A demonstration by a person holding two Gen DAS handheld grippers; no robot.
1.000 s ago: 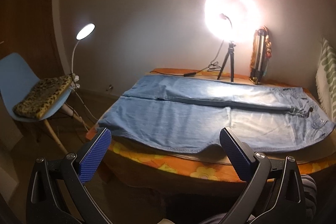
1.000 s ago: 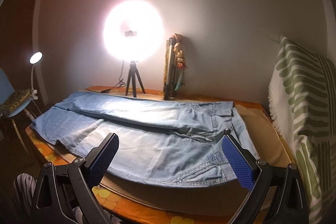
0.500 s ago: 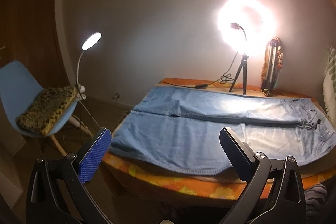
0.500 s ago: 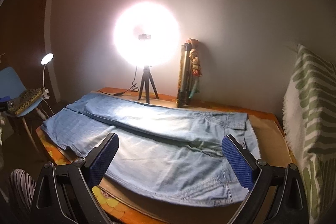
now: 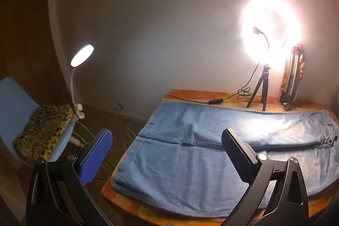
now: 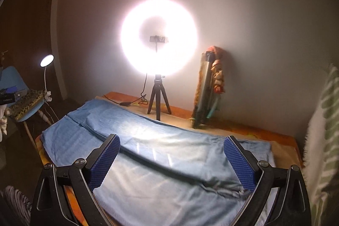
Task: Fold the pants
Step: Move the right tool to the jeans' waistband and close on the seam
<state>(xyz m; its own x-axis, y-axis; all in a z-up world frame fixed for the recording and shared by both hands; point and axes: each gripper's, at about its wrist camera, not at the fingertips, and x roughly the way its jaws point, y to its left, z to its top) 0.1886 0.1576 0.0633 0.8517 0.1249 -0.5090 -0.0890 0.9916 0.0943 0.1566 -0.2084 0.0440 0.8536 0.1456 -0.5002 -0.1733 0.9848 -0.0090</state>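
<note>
Light blue jeans (image 5: 190,154) lie flat on the orange flowered table (image 5: 190,93), both legs side by side, cuffs at the left, waistband at the right. My left gripper (image 5: 167,154) hangs open above the cuff end near the table's front left corner, touching nothing. In the right wrist view the jeans (image 6: 148,154) fill the table top, and my right gripper (image 6: 171,160) hovers open over the crotch and upper legs. Both sets of blue pads are bare.
A bright ring light on a small tripod (image 6: 158,103) stands at the table's back with its cable (image 5: 216,101). A folded tripod with cloth (image 6: 208,88) leans on the wall. A blue chair with leopard cushion (image 5: 42,130) and clip lamp (image 5: 81,56) stand left. A green-striped throw (image 6: 326,141) hangs right.
My left gripper has swung left toward the cuff end and come closer. My right gripper has moved forward over the jeans toward the waist. Both have stayed open.
</note>
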